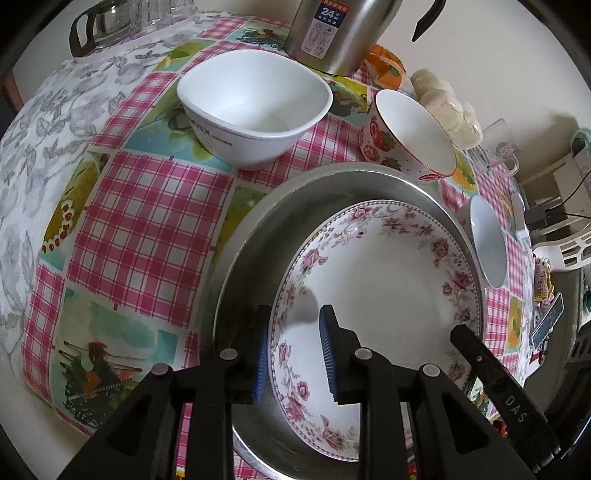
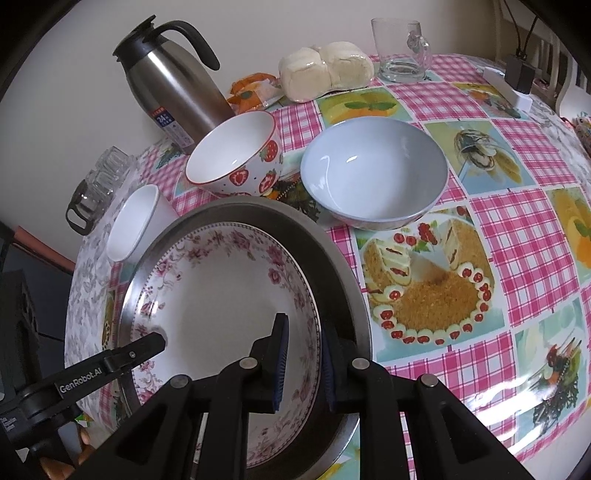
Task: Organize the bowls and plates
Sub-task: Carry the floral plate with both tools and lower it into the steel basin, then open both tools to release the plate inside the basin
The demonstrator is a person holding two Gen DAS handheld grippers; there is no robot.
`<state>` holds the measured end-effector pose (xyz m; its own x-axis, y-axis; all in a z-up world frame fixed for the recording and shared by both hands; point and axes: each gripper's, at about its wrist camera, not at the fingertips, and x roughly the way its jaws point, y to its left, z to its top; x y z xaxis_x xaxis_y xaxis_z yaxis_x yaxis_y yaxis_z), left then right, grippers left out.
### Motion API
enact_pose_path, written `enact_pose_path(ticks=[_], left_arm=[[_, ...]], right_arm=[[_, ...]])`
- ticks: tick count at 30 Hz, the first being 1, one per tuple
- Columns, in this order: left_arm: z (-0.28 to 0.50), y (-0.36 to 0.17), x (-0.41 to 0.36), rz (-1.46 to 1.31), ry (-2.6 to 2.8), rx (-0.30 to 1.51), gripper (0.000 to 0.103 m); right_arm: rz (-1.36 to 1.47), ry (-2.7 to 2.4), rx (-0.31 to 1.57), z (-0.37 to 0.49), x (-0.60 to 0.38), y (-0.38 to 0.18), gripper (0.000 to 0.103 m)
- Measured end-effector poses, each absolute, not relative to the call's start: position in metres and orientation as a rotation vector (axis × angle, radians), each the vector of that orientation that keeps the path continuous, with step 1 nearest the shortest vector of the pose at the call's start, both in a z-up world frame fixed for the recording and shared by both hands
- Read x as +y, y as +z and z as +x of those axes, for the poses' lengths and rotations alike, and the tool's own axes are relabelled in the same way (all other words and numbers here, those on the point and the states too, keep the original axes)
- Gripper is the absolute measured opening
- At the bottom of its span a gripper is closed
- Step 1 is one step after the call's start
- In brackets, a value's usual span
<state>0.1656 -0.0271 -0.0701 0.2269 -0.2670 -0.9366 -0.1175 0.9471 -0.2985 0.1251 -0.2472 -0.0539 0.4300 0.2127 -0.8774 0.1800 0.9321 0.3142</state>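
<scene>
A floral-rimmed white plate (image 1: 388, 280) lies inside a round metal tray (image 1: 258, 236) on the checked tablecloth. My left gripper (image 1: 293, 354) straddles the plate's left rim with a clear gap between its pads; its jaws are open. My right gripper (image 2: 303, 365) straddles the plate's right rim (image 2: 310, 314) with a gap between its pads too. A plain white bowl (image 1: 255, 107), a strawberry bowl (image 1: 410, 133) and a pale blue bowl (image 2: 373, 173) stand beyond the tray.
A steel thermos jug (image 2: 173, 88), a glass pot (image 1: 107, 26), wrapped buns (image 2: 325, 70), an orange packet (image 2: 251, 90) and a glass mug (image 2: 400, 51) line the table's far side by the wall. A white power strip (image 2: 506, 90) lies at the far right.
</scene>
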Motion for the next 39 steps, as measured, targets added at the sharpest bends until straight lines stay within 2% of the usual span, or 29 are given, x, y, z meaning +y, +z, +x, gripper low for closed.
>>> enact_pose_path(ticks=[39], left_arm=[[0.172,-0.067,-0.017,-0.373,-0.075,1.339,0.031]], right_arm=[[0.342,0.024,1.173,0.13,-0.241,-0.063,0.02]])
